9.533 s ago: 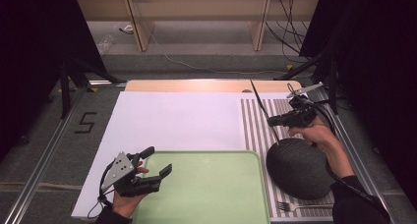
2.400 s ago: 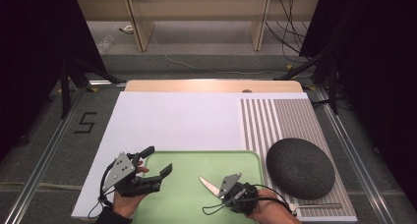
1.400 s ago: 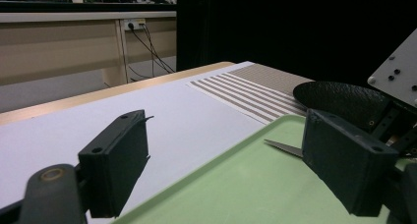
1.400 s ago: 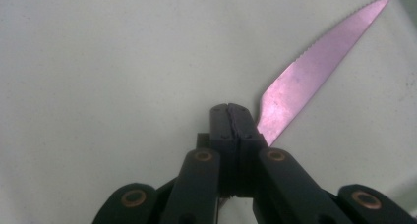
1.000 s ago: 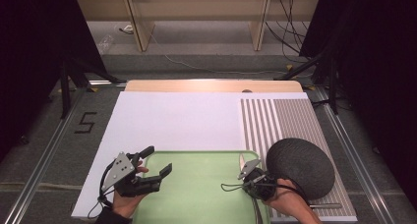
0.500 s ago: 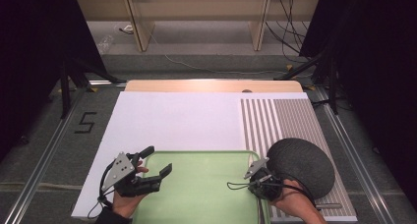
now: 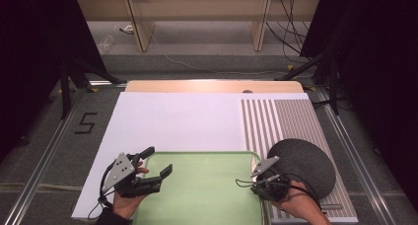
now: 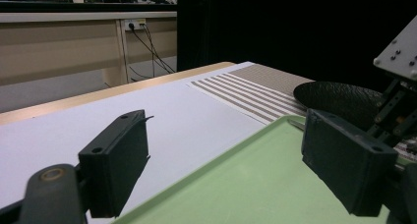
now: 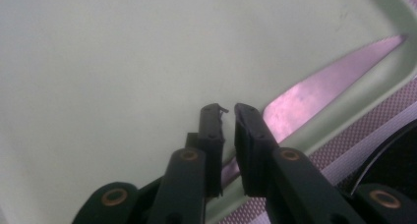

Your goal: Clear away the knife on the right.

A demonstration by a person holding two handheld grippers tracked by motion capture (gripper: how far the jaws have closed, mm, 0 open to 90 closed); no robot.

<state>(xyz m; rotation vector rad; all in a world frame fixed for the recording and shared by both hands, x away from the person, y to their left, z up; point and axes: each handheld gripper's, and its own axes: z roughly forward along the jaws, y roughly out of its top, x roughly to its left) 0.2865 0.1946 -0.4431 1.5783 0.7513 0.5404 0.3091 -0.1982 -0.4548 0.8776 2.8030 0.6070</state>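
**Knife release at the tray's right rim: right claw parting**

The right gripper (image 9: 226, 111) stood over the near right corner of the green tray (image 9: 123, 62). Its jaws had just been opening and showed a narrow gap, with nothing pinched between the pads. The knife (image 9: 319, 81) lay flat in the tray, its blade running along the right rim and passing beneath the jaws.

The left gripper (image 7: 157, 161) hovered at the tray's near left corner, jaws spread wide and holding nothing.

In my judgement, the release is best finished by widening the jaws fully and then lifting straight up, so that neither pad drags the blade or tips it over the rim towards the dark round dish (image 7: 303, 166).

The only legible marking was a "5" (image 7: 85, 123) on the floor, at the left.
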